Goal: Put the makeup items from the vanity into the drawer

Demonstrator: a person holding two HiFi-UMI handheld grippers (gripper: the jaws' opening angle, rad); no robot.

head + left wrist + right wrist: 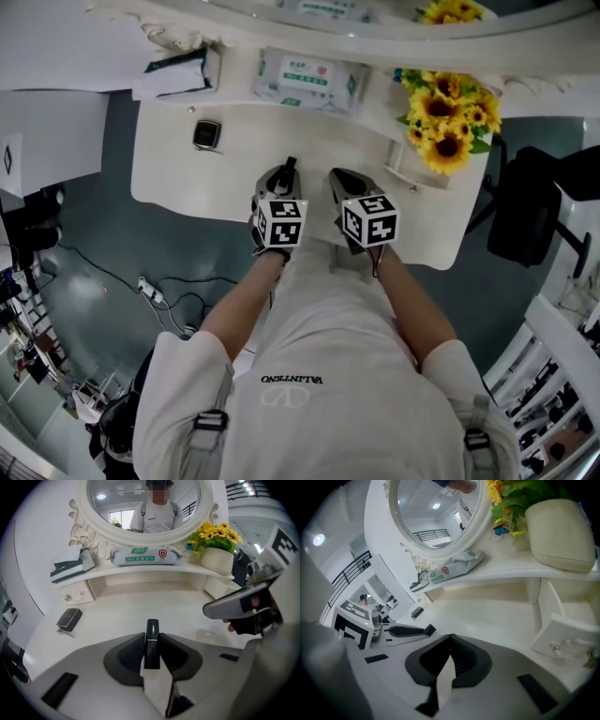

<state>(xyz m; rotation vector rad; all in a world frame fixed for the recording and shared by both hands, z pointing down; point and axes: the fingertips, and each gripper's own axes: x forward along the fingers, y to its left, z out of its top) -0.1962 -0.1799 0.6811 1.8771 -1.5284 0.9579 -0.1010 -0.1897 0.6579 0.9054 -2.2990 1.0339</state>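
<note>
Left gripper (pixel 151 638) jaws pinch dark lipstick tube (pixel 152 629), long axis pointing 12 o'clock; right gripper (pixel 449 640) jaws closed, empty, knobbed drawer front (pixel 563 639) at its 3 o'clock.

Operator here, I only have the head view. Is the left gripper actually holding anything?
Observer: Yes. In the left gripper view, the left gripper has its jaws closed on a dark lipstick tube with a thin gold band.
Operator: And the right one?
Observer: The right gripper has its jaws together with nothing between them.
Operator: I see no drawer from above. Where is one?
Observer: What looks like a small drawer front with metal knobs sits under the shelf, below the tissue box.
</note>
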